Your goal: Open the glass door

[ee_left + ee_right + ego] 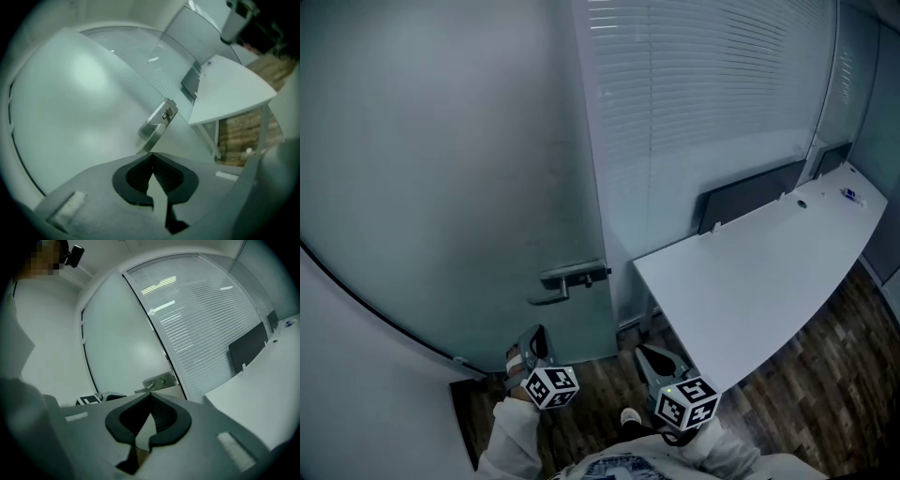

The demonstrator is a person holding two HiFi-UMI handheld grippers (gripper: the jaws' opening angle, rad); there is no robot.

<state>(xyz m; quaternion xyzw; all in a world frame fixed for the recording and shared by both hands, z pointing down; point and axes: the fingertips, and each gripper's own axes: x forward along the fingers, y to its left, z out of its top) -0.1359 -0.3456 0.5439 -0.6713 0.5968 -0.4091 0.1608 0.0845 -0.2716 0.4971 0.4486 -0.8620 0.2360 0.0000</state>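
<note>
The frosted glass door stands closed, with its metal lever handle on its right edge. My left gripper is below the handle, a short way in front of it and clear of it. Its jaws are shut and hold nothing. In the left gripper view the handle lies just beyond the closed tips. My right gripper hangs to the right of the door under the desk edge, shut and holding nothing. The handle also shows past its tips.
A white desk juts out on the right, with a dark panel along its back edge. A glass wall with blinds stands right of the door. Below is wood floor and the person's shoe.
</note>
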